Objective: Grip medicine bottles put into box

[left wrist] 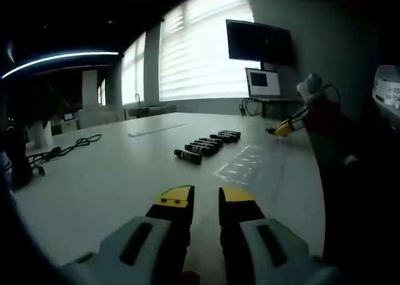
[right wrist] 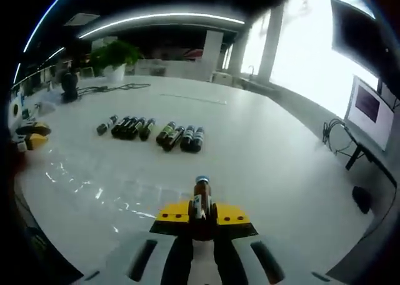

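Your right gripper view shows what the left cannot: a small brown medicine bottle (right wrist: 201, 197) with a blue cap, standing upright between the yellow-tipped jaws of your right gripper (right wrist: 201, 215), which are clamped on its sides. Beyond it, a row of dark bottles (right wrist: 153, 130) lies on the white table (right wrist: 269, 154), well apart from the held one, and a clear plastic box (right wrist: 94, 185) sits on the table between the row and your gripper, its walls only faintly visible by their glints.

Your left gripper view takes in the same row of bottles (left wrist: 206, 144) from the other side, with the clear box (left wrist: 247, 163) just beside it. At the right of that view your other gripper (left wrist: 284, 129) comes in, yellow tip low over the table, held by a gloved hand (left wrist: 312, 88).

Around you: a black cable (left wrist: 69, 146) trails across the far table, a laptop (left wrist: 262, 82) stands open below a wall screen (left wrist: 259, 41), and a potted plant (right wrist: 115, 57) sits at the table's far end.

Your left gripper (left wrist: 205, 200) hovers over bare table, its jaws a narrow gap apart and holding nothing.
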The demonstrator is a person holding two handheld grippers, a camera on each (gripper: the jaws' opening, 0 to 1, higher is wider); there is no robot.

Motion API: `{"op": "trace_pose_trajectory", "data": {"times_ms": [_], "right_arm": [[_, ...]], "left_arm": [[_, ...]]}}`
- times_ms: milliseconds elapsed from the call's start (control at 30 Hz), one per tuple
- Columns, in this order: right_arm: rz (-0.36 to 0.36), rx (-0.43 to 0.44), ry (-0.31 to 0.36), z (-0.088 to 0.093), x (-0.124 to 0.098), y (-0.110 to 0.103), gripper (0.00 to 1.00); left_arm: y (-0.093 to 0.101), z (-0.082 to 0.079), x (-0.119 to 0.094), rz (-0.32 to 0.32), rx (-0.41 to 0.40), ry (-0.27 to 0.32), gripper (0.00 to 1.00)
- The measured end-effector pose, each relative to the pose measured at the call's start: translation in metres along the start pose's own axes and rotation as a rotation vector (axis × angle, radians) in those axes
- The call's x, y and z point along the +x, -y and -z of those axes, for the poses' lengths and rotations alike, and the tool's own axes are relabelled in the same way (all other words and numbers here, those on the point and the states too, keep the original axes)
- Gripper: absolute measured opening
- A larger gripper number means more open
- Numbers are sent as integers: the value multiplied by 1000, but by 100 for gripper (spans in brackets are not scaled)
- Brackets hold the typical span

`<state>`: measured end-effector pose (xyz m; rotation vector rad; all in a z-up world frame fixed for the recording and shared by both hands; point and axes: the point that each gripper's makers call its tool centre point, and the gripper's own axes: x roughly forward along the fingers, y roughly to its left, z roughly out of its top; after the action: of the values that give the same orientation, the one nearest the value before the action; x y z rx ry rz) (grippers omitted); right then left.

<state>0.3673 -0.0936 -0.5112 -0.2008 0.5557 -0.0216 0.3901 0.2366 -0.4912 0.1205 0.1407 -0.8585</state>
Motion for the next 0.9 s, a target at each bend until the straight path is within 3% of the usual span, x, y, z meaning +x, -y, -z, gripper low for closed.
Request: {"op": "trace_pose_trajectory", "data": {"times_ms": [267, 567, 900], "right_arm": [[23, -17, 46, -8, -2, 1, 4], [-10, -20, 48, -9, -3, 0, 5], [-113, 1, 4, -5, -8, 7, 3]], "left_arm": [[1, 0, 0, 3, 1, 0, 10], [1, 0, 0, 4, 3, -1, 10], [2, 0, 0, 7, 5, -1, 10]]}}
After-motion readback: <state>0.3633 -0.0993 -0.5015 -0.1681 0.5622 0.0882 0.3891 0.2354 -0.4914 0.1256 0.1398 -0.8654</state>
